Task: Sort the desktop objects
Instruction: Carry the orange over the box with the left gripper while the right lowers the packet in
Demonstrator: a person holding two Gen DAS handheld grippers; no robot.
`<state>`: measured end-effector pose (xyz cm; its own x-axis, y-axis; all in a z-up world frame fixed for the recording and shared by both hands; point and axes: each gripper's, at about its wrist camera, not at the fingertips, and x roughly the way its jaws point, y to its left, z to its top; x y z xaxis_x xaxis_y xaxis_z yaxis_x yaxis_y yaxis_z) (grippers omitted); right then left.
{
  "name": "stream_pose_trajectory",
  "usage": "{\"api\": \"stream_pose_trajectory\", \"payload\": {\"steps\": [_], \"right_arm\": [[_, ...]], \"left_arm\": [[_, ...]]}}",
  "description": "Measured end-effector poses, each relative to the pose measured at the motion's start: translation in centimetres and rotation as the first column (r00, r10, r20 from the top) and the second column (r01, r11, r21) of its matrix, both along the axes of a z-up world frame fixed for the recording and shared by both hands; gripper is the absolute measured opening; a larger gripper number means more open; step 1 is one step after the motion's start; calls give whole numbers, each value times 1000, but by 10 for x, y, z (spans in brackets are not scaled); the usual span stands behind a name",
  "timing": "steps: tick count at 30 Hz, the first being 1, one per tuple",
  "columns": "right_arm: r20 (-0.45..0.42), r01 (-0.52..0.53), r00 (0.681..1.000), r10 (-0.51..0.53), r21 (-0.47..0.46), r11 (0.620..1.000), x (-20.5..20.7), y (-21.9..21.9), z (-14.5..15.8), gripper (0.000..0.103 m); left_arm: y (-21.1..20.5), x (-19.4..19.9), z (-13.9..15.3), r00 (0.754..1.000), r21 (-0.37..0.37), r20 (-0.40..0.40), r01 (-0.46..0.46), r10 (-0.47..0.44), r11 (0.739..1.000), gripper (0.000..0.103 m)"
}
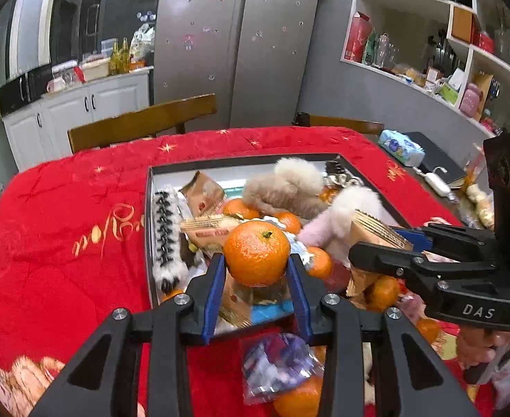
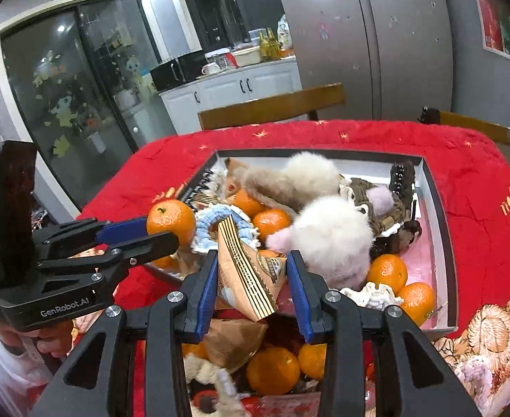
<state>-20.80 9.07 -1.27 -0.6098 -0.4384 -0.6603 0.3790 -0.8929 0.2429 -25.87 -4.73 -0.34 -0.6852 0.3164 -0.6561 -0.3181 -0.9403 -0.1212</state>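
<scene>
Your left tongs (image 1: 256, 271) pinch one orange (image 1: 256, 253). Its green stem spot faces up and a bit toward the far side. It is round, so it has no long side. It hangs over the near edge of the gray box (image 1: 148, 215) on the red cloth (image 1: 63, 226) that covers the counter.

In that box, from your left wrist view, you can see one long black hair clip (image 1: 164, 236) at the left. Then come about four more oranges in the middle. You can also see three fluffy balls.

Your right tongs (image 2: 251, 279) pinch one brown snack packet (image 2: 244, 271). Its long side runs from the far left, up high, down to the near right. Its striped sealed end points up and away from you. It hangs over the near part of the box.

From the right wrist view you can count two oranges in the right part of the box. Three more lie on the cloth below the tongs.
</scene>
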Motion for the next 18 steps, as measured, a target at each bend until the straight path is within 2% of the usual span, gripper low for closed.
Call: {"api": "stream_pose_trajectory", "payload": {"steps": [3, 7, 9, 13, 18], "right_arm": [[40, -8, 999, 9, -24, 1000, -15, 4, -8, 37], [62, 26, 998, -27, 9, 1000, -31, 6, -16, 37], [63, 31, 997, -32, 14, 999, -35, 6, -18, 36], [37, 33, 999, -34, 46, 998, -37, 1, -18, 36], [46, 39, 998, -42, 63, 997, -48, -8, -19, 36]], "left_arm": [[11, -7, 1, 1000, -19, -14, 16, -16, 1000, 37], [27, -17, -4, 999, -48, -11, 44, -45, 998, 37], [33, -20, -5, 999, -73, -43, 26, -29, 997, 37], [30, -26, -9, 999, -50, -50, 6, -9, 999, 37], [26, -35, -12, 999, -46, -46, 0, -2, 999, 37]]}}
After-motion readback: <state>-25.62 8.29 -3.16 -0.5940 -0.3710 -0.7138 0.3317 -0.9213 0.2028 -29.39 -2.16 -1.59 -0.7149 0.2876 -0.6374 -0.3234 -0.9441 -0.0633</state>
